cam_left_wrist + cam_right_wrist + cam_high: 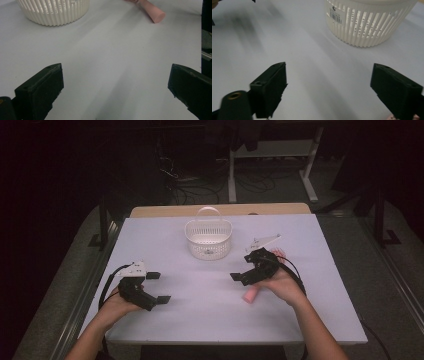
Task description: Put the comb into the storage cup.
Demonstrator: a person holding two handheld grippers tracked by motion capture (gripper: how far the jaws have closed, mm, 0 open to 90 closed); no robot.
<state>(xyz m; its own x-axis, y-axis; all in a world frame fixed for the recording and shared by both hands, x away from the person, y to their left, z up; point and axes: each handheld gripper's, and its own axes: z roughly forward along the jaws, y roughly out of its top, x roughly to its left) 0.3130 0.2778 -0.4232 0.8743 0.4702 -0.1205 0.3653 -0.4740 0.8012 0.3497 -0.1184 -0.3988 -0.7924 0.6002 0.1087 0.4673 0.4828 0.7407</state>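
On the left of the white tabletop, my left tool sits low over the surface with its jaws spread wide apart and nothing between them; in the left gripper view only bare tabletop lies between the two black jaws. Further in, toward the far middle of the tabletop, stands the white slatted basket with its handle upright; it shows at the upper left of the left gripper view and at the upper right of the right gripper view, where a small barcode label sits on its wall. To the right of the basket and nearer me, my right tool points leftward across the tabletop, its jaws well apart and holding nothing, with only bare surface between them in the right gripper view. The pink cylinder lies on the tabletop just beside my right hand, below the tool and outside its jaws; in the left gripper view it lies tilted at the top right.
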